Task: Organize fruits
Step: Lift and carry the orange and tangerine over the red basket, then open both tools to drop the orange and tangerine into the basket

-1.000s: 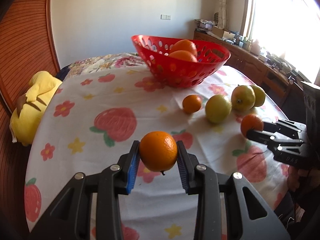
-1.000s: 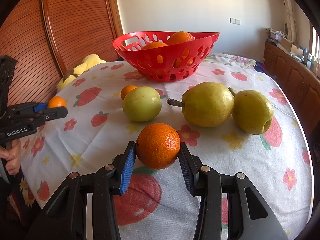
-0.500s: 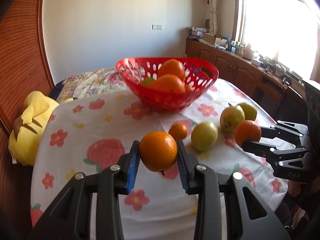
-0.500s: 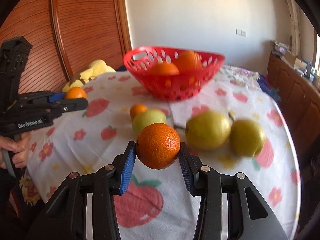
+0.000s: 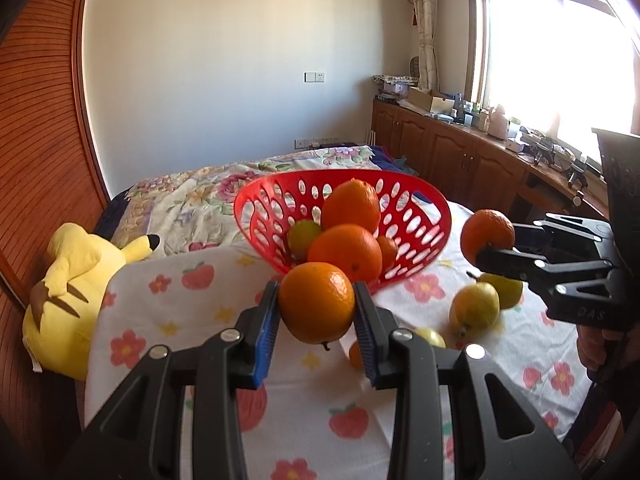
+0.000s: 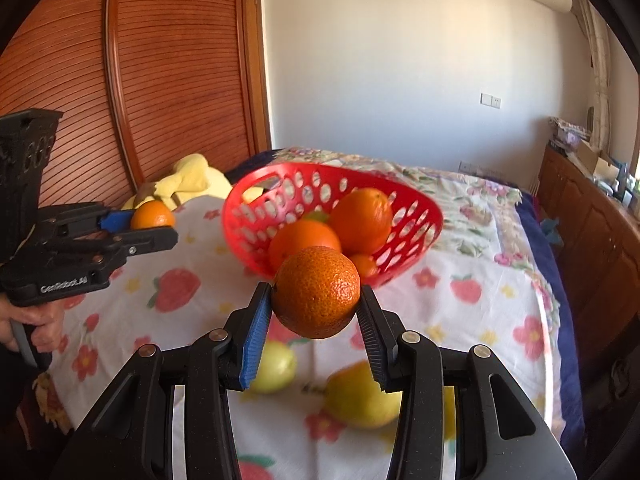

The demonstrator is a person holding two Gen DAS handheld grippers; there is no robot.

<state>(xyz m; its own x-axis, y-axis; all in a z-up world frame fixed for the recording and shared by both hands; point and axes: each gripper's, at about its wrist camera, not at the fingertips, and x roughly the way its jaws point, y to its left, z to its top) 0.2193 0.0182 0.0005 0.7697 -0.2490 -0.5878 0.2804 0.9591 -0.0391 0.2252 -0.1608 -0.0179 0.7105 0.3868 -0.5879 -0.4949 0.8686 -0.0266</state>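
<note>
Where each wrist view begins, at its lower edge, a tool is clamped on a fruit: the left tool (image 5: 316,312) pinches a smooth orange (image 5: 317,302) between its blue-faced pads, and the right tool (image 6: 316,312) grips a darker, rough-skinned orange (image 6: 317,292) in the same way. Both fruits are held clear of the tabletop (image 5: 304,404), which is covered by a white cloth printed with strawberries and flowers.

Beneath and just beyond the tools, loose fruit lies on the cloth: a small orange (image 5: 355,354) and a pale green fruit (image 5: 430,337) close to the left tool's right pad, then two yellow-green pears (image 5: 475,310) side by side. In the right wrist view these pears appear blurred below the held orange.

Farther on stands the red perforated basket (image 5: 412,216), holding several oranges and one greenish fruit; it lies ahead of both held oranges.

Left of the tabletop, a yellow plush toy (image 5: 68,300) rests against a bed (image 5: 192,196) with a floral cover. Wooden cabinets (image 5: 460,156) and a bright window close the far right.
</note>
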